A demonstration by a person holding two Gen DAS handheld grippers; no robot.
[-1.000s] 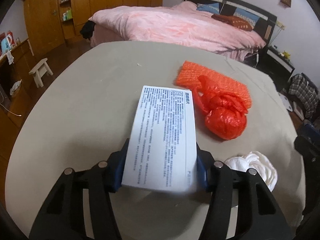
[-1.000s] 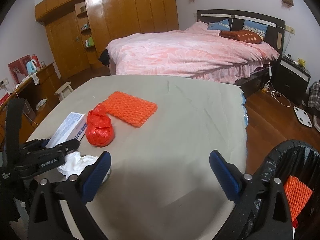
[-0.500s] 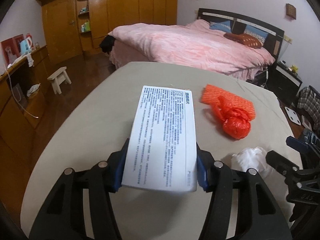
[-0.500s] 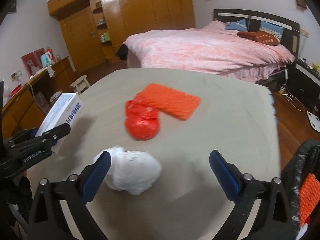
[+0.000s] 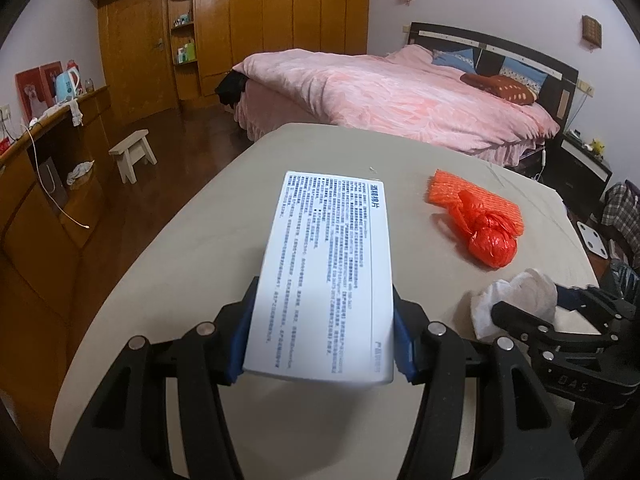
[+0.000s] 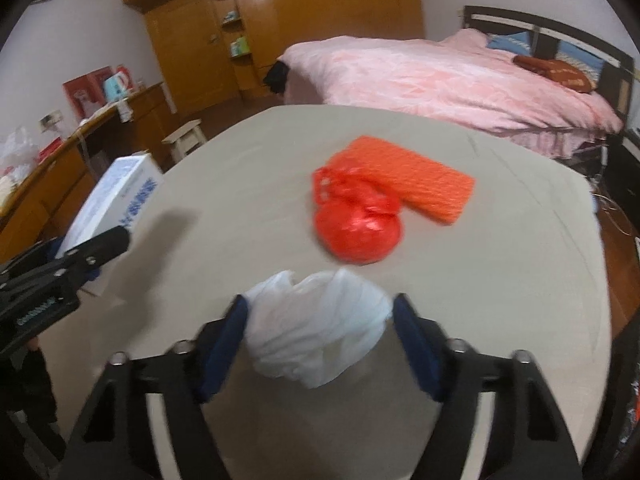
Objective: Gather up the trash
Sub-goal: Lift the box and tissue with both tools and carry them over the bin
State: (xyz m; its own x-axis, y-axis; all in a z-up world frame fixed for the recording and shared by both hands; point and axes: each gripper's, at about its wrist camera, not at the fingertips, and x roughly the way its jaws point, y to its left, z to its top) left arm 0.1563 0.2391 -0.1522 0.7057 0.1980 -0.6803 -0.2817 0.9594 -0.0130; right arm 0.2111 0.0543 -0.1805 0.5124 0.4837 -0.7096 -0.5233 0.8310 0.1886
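My left gripper (image 5: pixel 322 332) is shut on a white printed box (image 5: pixel 326 276) and holds it above the grey table (image 5: pixel 200 240). The box also shows at the left of the right wrist view (image 6: pixel 116 196). My right gripper (image 6: pixel 320 332) has its blue pads on both sides of a crumpled white bag (image 6: pixel 316 328) on the table, closed around it. The white bag shows at the right in the left wrist view (image 5: pixel 516 296). A knotted red plastic bag (image 6: pixel 356 224) and an orange foam net (image 6: pixel 412 180) lie beyond it.
A pink bed (image 5: pixel 400 96) stands behind the table. A wooden wardrobe (image 5: pixel 240 28), a side counter (image 5: pixel 48 152) and a small stool (image 5: pixel 134 152) are on the left. A black bin edge (image 6: pixel 628 400) is at the right.
My right gripper swung left over the table, came down on the white bag and closed around it. My left gripper lifted and pulled back with the box.
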